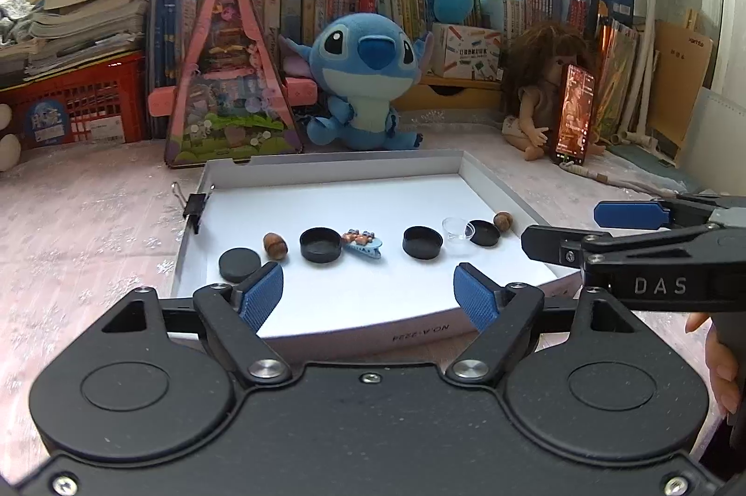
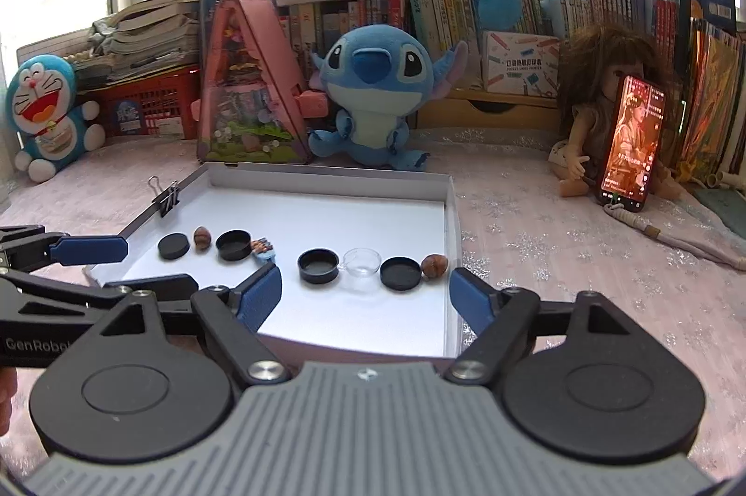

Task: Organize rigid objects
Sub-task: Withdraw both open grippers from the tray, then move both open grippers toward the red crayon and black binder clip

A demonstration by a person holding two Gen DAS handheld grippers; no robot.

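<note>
Both grippers are held with jaws spread wide and nothing between them — the left gripper point(image 1: 368, 291) and the right gripper point(image 2: 366, 291) hover at the near edge of a white tray point(image 1: 335, 165). A row is laid across the tray floor: a black lid point(image 1: 239, 264), an acorn point(image 1: 275, 245), a black cup point(image 1: 320, 244), a blue hair clip point(image 1: 362, 243), another black cup point(image 1: 422, 242), a clear dish point(image 1: 457, 228) — then a second lid point(image 1: 485, 233) and acorn point(image 1: 503, 220).
</note>
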